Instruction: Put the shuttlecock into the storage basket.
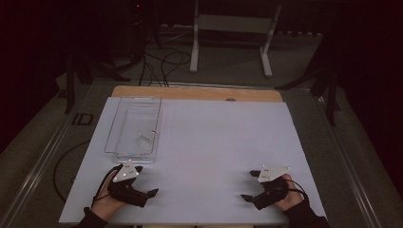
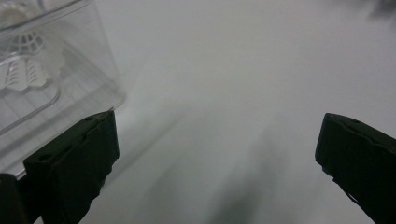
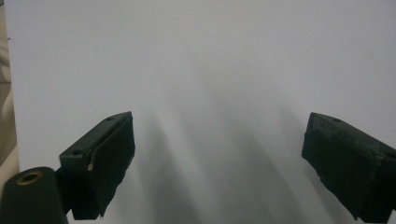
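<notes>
Left gripper (image 1: 146,183) spread wide beside clear tray (image 1: 134,127); right gripper (image 1: 251,185) also spread

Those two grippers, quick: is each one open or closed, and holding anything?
Left gripper: fingers wide open, holding nothing.
Right gripper: fingers wide open, holding nothing.
</notes>
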Tool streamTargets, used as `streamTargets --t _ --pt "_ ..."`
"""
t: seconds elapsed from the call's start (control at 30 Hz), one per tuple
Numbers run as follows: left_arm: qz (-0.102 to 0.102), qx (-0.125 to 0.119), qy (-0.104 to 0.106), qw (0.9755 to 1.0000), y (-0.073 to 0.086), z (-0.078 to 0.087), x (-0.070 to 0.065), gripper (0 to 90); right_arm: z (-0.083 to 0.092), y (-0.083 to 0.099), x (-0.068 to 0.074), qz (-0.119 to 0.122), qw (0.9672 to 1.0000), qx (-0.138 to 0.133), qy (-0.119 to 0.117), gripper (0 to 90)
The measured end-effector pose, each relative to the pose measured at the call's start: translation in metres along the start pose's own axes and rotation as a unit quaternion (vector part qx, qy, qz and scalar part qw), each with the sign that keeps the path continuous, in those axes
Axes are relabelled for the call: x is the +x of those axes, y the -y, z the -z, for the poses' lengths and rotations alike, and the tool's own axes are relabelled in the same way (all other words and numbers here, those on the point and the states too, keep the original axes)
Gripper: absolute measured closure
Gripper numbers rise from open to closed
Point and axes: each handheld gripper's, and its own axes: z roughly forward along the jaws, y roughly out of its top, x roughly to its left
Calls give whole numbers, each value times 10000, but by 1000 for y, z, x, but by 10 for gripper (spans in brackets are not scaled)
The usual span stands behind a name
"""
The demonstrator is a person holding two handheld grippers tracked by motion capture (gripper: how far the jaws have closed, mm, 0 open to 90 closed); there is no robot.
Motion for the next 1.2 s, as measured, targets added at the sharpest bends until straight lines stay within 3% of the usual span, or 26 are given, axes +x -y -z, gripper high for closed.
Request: streamTargets --t 0.23,0.57,1.2 --pt "97 -99 -106 9998 2 -2 1 3 -2 0 0 -22 10000 -5 0 95" --pt "122 -57 -247 9996 2 -4 -2 4 -2 1 0 -5 10000 27 7 95" --pt "106 -113 -163 9997 1 -5 -4 4 -2 1 1 19 9999 24 103 95"
